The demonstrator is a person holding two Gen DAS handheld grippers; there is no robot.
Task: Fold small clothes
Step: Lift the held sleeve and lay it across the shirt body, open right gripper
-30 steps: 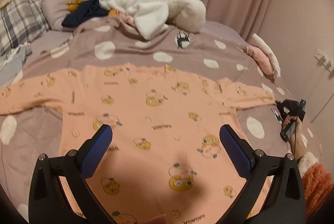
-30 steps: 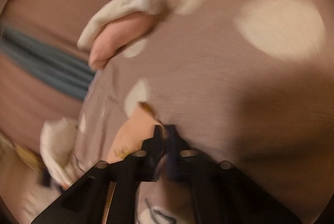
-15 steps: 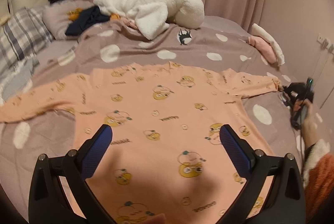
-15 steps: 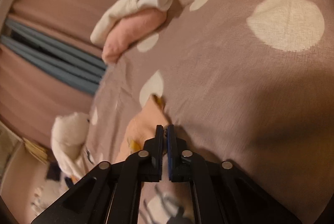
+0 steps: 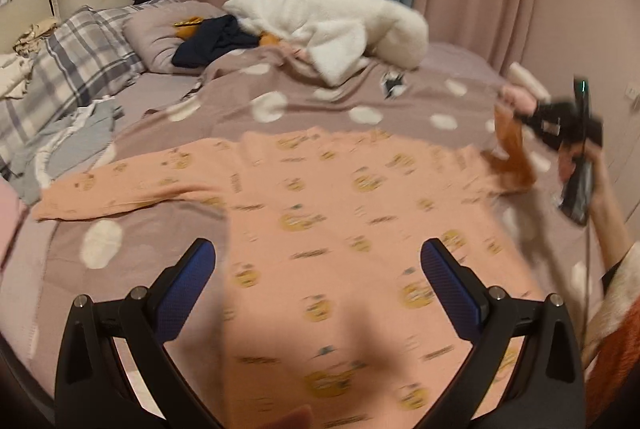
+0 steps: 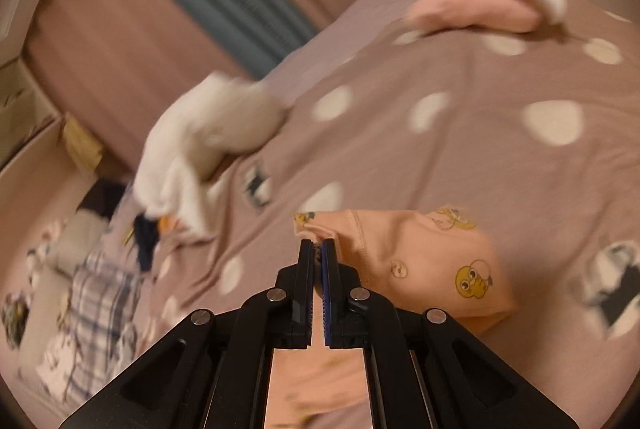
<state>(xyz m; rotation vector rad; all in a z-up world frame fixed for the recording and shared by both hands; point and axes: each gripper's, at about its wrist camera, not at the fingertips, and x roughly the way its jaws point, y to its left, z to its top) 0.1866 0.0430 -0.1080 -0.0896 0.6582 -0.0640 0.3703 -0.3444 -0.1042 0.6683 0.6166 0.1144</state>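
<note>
Above the bedspread (image 6: 460,157), right hand-held gripper (image 6: 318,249) pinches sleeve (image 6: 416,261).

The left camera looks down the bed (image 5: 360,97) from above the shirt (image 5: 340,229). The right camera sits close at the sleeve (image 6: 420,261), tilted. Both see the white blanket (image 5: 332,25).

You are looking at short printed words scattered among the cartoon faces on the peach shirt (image 5: 320,213), but blur is smearing them and nothing here is coming through as readable text.
</note>
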